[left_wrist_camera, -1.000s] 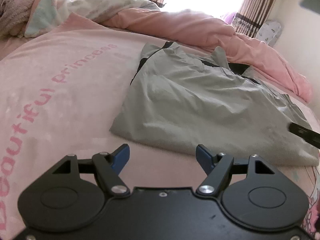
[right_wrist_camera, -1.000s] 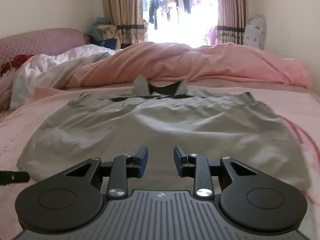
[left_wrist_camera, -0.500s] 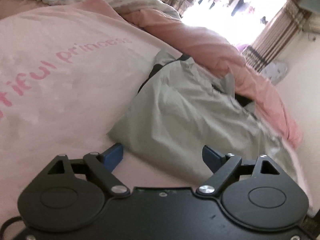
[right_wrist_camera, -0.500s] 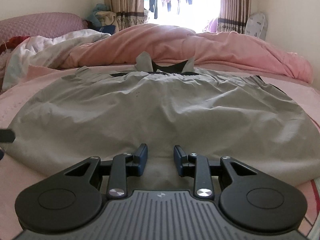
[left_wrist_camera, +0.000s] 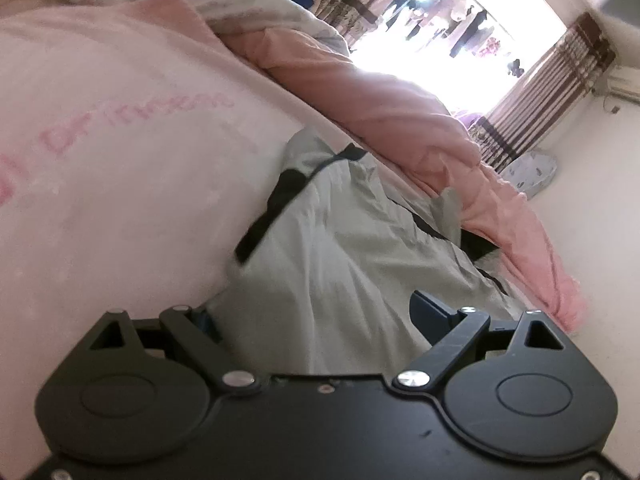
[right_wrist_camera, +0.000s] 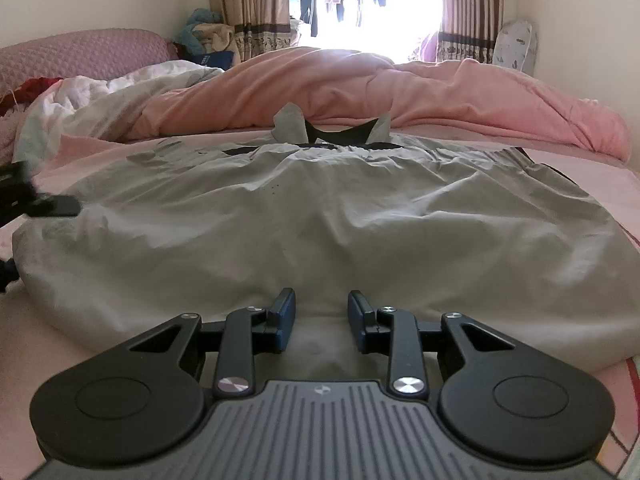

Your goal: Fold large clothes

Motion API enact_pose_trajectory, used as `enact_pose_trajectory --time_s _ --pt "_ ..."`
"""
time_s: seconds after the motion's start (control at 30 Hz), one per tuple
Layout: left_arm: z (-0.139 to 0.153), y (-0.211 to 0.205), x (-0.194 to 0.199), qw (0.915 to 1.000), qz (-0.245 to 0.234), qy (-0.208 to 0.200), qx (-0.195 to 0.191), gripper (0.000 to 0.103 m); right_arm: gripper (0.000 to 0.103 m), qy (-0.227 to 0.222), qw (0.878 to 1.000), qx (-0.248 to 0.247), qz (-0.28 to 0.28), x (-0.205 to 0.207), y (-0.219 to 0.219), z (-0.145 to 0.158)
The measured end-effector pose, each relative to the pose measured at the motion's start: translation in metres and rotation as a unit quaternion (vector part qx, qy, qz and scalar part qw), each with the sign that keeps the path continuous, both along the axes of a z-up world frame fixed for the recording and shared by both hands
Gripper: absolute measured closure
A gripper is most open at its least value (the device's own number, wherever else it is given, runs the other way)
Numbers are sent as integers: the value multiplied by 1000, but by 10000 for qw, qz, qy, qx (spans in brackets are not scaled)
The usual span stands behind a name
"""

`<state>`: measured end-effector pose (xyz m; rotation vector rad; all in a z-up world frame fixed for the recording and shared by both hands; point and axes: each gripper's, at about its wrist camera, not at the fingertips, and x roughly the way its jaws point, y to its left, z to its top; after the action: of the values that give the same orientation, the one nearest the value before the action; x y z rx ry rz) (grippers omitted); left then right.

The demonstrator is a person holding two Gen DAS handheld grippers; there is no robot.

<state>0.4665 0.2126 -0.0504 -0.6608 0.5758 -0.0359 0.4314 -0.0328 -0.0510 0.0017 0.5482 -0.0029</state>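
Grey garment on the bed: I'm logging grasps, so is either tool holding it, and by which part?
Nothing is held. The left tool is opening astride the garment's corner; the right tool stands open at its near hem.

Your garment [right_wrist_camera: 320, 216] lies spread on the bed sheet [left_wrist_camera: 120, 168], its collar at the far end against the bunched quilt [right_wrist_camera: 400, 88]. Behind the quilt stands the window [right_wrist_camera: 360, 0], curtains either side. Your left gripper [left_wrist_camera: 316, 312] straddles the garment's near left corner; your right gripper [right_wrist_camera: 321, 314] sits over its near hem.

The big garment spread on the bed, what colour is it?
The garment is pale grey with black trim at the collar, clearest in the right wrist view.
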Motion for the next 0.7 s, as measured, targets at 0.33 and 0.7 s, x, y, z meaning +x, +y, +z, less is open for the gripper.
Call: enact_pose_trajectory --time_s 0.33,0.7 --pt "2 -1 0 9996 191 154 134 56 66 -20 10000 22 -14 0 1 -1" --pt "-6 17 -22 9982 256 216 -496 71 66 -13 10000 42 -36 0 1 -1"
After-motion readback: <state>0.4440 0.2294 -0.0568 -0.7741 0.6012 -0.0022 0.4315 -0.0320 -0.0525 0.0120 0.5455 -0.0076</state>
